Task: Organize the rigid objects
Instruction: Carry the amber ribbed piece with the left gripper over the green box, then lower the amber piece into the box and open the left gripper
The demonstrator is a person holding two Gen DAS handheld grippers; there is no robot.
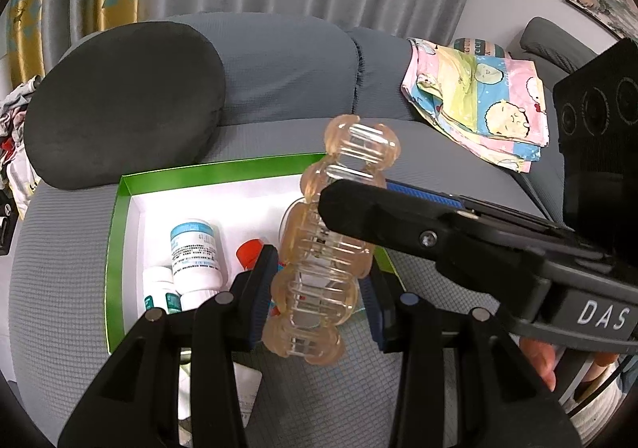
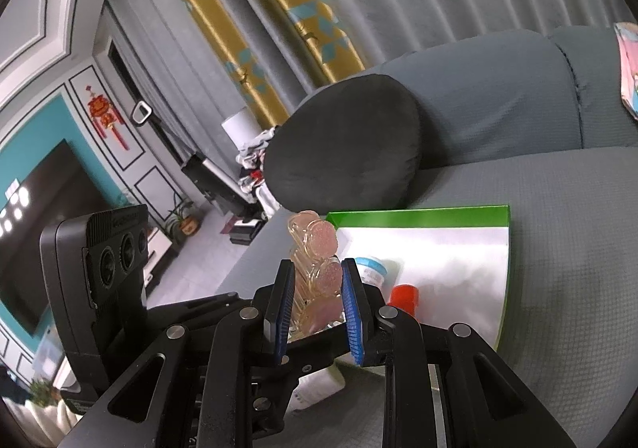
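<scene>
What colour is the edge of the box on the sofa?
Bright green, with a white inside. The box shows best in the left wrist view.

Open white floor across the back and right of the green-rimmed box (image 1: 119,208). Crowded at its near left: big white pill bottle (image 1: 195,252), smaller bottle (image 1: 157,286), red-capped item (image 1: 249,250). Blocked overhead by the translucent pill organizer (image 1: 319,244), clamped in both the left tool (image 1: 319,302) and right tool (image 2: 315,308). Hemmed behind by the dark cushion (image 1: 119,101).
</scene>
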